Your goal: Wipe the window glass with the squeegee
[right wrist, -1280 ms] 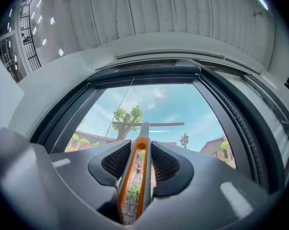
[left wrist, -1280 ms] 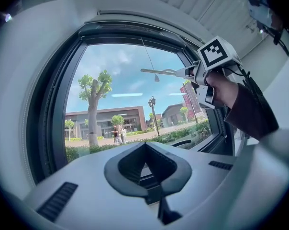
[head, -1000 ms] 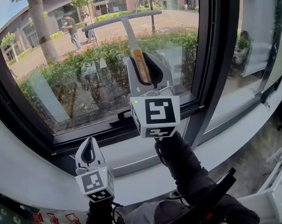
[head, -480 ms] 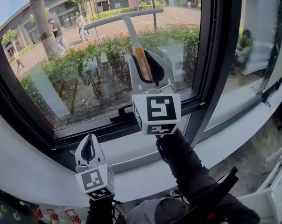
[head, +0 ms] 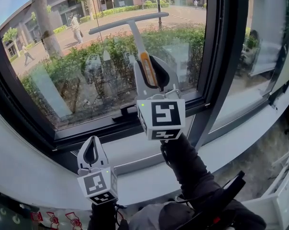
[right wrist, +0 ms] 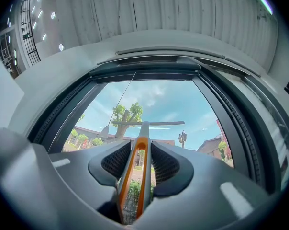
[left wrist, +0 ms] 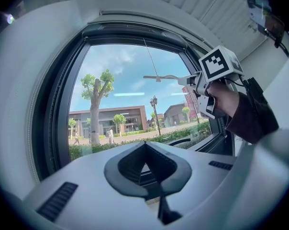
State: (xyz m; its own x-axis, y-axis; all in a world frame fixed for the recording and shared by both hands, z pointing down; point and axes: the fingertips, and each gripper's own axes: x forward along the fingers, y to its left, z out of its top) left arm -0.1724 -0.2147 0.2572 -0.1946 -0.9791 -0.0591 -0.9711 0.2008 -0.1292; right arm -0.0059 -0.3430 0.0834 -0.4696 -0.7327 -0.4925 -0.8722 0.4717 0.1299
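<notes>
Squeegee (head: 136,38) stands upright in front of glass (head: 63,87), with its blade level across the glass's upper middle; can't tell if it touches. Right gripper (head: 150,67) clamps its orange-edged handle near the glass's lower half. Left gripper (head: 91,147) sits below the glass's bottom edge, jaws closed together, nothing held.
</notes>
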